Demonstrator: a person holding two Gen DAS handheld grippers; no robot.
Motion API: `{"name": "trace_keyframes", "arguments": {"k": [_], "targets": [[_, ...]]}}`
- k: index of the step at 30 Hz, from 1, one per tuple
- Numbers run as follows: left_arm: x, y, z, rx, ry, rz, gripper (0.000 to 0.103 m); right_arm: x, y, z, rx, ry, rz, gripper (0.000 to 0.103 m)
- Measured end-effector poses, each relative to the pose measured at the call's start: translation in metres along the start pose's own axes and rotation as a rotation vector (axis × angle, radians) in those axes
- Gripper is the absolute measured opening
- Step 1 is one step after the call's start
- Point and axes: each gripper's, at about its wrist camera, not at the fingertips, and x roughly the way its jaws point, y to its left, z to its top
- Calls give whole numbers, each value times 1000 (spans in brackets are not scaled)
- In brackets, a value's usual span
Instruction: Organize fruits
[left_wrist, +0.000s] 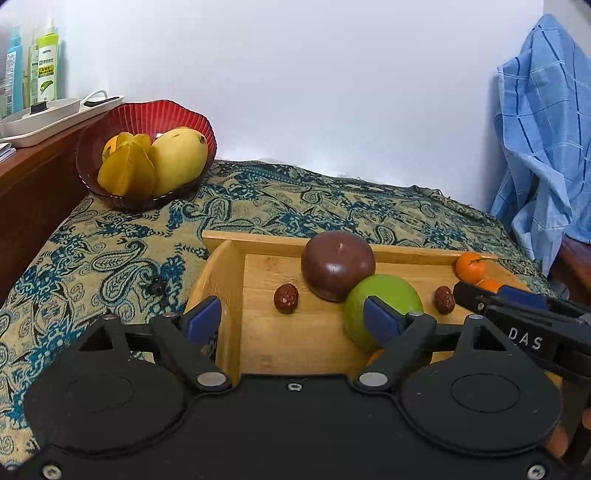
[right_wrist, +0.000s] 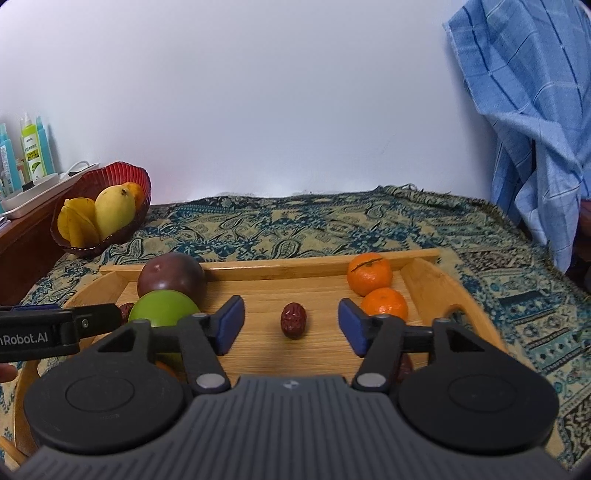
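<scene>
Red bowl (left_wrist: 147, 118): mango, starfruit already in.
Wooden tray (right_wrist: 314, 264): dates, tangerines, larger fruit left.
Left tongs (left_wrist: 295, 317), right tongs (right_wrist: 291, 325): released, empty.

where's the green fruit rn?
The green fruit sits in the wooden tray, left side in the right wrist view, in front of the dark purple fruit. In the left wrist view it's behind the left gripper's right finger.

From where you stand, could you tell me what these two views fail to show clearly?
- Orange fruit in the red bowl: left wrist view, mostly hidden behind starfruit and mango.
- Bottle labels: too small to read.
- Dark fruit in the tray: right wrist view, hidden behind the right gripper.
</scene>
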Motion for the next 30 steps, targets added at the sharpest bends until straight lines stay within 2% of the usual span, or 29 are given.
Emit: {"name": "trace_keyframes", "arguments": {"k": [7,10,15,21,30], "targets": [[-16,-3,-8,16,-13,-2,88,-21,-8,-1,0,-44,-23,88],[-23,-5,-12,18,-20,-1,94,-30,-12,-2,4,-56,-33,89],[-36,-8,-17,41,-49,13,97,-41,-17,-6,10,-70,-56,90],[-46,-5,-25,16,-53,4,98,-51,-23,-17,21,-62,-61,91],[-66,-8,-47,33,-64,0,98,-70,-24,-35,-3,-65,-69,92]]}}
